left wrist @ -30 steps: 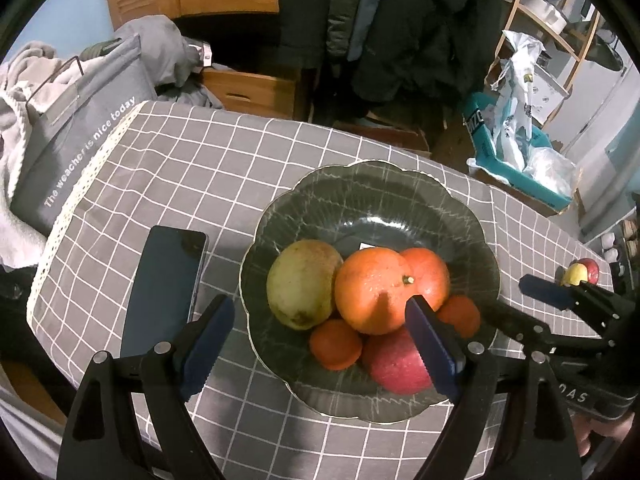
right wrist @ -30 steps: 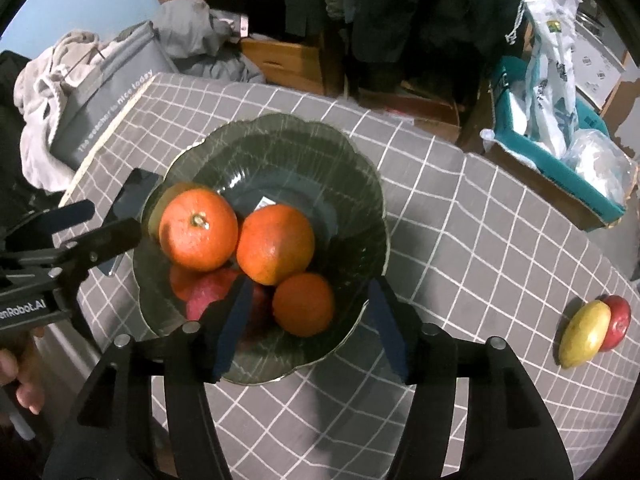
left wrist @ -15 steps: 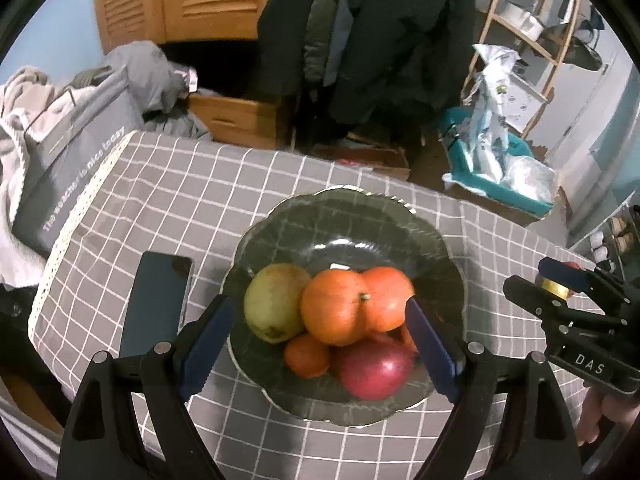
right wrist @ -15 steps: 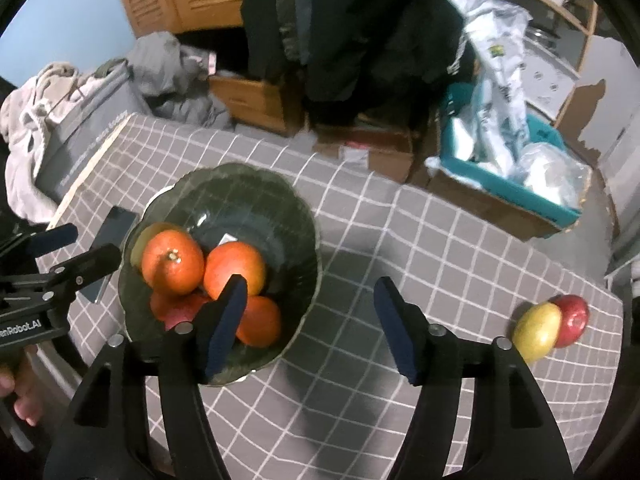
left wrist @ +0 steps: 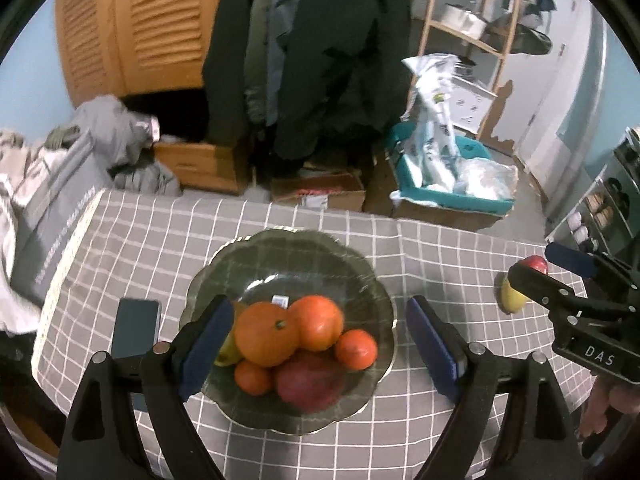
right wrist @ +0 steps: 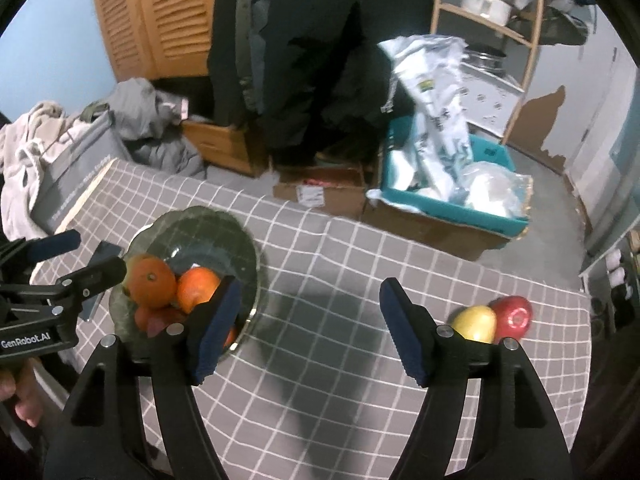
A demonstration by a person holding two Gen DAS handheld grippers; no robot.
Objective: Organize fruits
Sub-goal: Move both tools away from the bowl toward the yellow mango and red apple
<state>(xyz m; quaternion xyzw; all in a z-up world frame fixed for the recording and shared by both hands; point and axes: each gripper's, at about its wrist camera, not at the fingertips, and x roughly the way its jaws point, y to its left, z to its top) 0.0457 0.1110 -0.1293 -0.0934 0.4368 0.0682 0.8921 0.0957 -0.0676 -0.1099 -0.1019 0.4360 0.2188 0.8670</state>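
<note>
A dark green scalloped bowl (left wrist: 352, 272) on the grey checked tablecloth holds several fruits: a big orange (left wrist: 266, 338), smaller oranges, a red fruit (left wrist: 310, 382) and a partly hidden yellow-green one. My left gripper (left wrist: 320, 348) is open and empty above the bowl's near side. In the right wrist view the bowl (right wrist: 224, 228) lies at the left. A yellow fruit (right wrist: 474, 324) and a red apple (right wrist: 514, 316) touch each other at the table's right end. My right gripper (right wrist: 310, 332) is open and empty above bare cloth between bowl and pair.
A dark phone (left wrist: 134, 328) lies left of the bowl. A grey bag (left wrist: 52, 216) leans at the table's left edge. Beyond the far edge stand cardboard boxes and a teal crate (right wrist: 452, 204) of bags, hanging coats and a shelf.
Both grippers have pulled back and up from the bowl, so more of the table shows. My right gripper has swung right, bringing the yellow fruit and red apple nearer.
</note>
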